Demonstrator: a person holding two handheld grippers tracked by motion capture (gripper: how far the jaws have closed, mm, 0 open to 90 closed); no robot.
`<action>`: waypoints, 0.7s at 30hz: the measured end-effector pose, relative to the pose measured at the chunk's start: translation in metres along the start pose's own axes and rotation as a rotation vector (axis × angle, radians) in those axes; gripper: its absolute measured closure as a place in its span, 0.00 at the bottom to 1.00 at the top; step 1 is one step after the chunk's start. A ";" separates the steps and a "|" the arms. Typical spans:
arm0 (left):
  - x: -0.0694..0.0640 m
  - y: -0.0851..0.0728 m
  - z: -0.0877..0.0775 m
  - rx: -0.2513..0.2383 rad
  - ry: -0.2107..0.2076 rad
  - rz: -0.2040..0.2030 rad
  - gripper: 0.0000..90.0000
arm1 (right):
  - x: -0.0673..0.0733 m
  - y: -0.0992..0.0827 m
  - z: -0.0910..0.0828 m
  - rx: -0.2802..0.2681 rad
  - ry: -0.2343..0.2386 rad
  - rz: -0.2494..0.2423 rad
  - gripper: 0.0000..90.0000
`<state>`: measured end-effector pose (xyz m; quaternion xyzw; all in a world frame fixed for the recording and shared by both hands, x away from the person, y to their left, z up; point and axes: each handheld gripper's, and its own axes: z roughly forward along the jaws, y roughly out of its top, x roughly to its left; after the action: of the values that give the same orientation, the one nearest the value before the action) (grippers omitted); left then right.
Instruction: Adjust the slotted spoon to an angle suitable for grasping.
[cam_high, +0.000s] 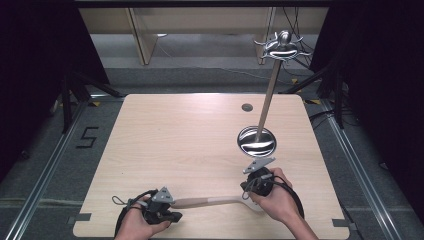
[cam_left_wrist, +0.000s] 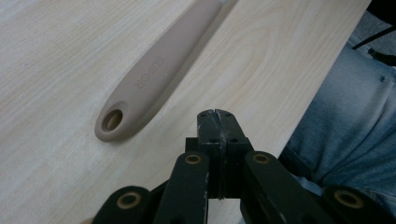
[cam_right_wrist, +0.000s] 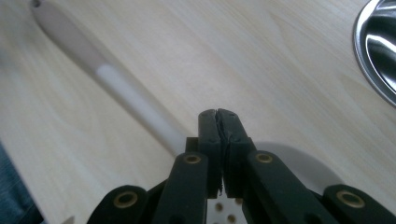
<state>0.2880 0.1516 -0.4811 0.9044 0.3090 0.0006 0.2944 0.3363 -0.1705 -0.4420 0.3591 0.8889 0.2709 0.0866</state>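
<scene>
A slotted spoon (cam_high: 200, 202) with a beige handle and white head lies along the table's front edge, between my two grippers. My left gripper (cam_high: 172, 215) is shut and empty beside the handle's holed end (cam_left_wrist: 112, 121), just to its right in the left gripper view, where the jaws (cam_left_wrist: 215, 114) meet with nothing between them. My right gripper (cam_high: 246, 192) hovers over the spoon's white perforated head (cam_right_wrist: 299, 163). Its jaws (cam_right_wrist: 218, 113) are pressed together with nothing in them. The white neck (cam_right_wrist: 135, 102) runs away toward the handle (cam_right_wrist: 70, 35).
A metal utensil stand (cam_high: 267, 100) rises from a shiny round base (cam_high: 256, 141) just beyond the right gripper, with hooks at its top (cam_high: 283, 46). The base's rim (cam_right_wrist: 378, 51) shows in the right gripper view. The table's front edge (cam_left_wrist: 322, 88) is close by the left gripper.
</scene>
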 end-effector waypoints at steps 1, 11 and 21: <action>0.002 0.002 0.001 0.005 0.008 -0.003 0.99 | 0.002 -0.002 -0.003 0.000 -0.001 -0.011 0.98; 0.009 0.007 0.007 0.022 0.023 -0.023 0.99 | 0.016 -0.049 -0.028 -0.027 0.021 0.017 0.95; 0.010 0.010 0.010 0.024 0.031 -0.029 0.99 | 0.005 -0.052 -0.033 -0.038 0.011 0.046 0.94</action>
<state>0.3038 0.1454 -0.4862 0.9032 0.3265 0.0068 0.2787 0.2906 -0.2114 -0.4427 0.3763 0.8756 0.2915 0.0823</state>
